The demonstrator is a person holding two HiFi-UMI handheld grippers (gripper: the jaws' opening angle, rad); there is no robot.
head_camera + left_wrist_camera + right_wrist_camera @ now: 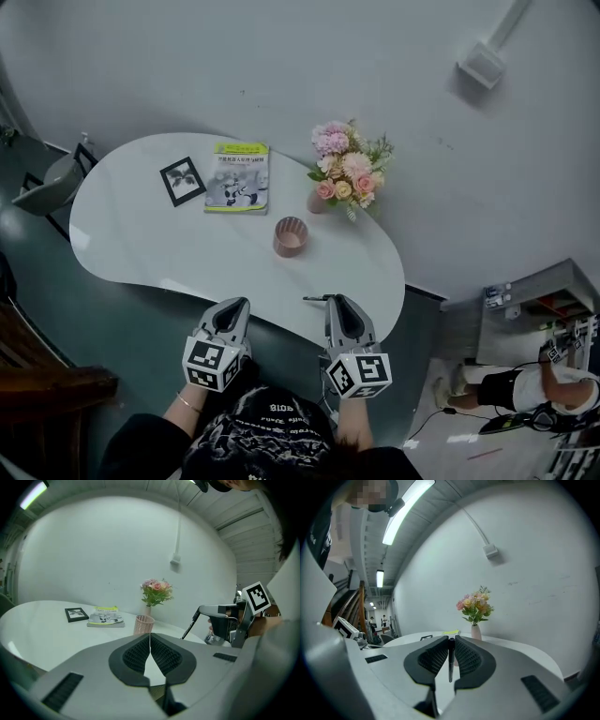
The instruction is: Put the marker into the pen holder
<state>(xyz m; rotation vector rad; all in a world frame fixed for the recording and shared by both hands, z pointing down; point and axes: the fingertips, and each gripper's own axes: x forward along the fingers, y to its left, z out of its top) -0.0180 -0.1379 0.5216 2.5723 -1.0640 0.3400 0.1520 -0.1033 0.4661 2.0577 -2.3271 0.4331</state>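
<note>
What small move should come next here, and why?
Probably carry the right gripper forward and a little left, toward the pink pen holder. It is shut on the marker, and the holder stands farther in on the table.

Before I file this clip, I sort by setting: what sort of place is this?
Likely an office or lab corner staged as a desk: a white table with a booklet, framed picture and flowers, bare walls, and tube lights overhead.
</note>
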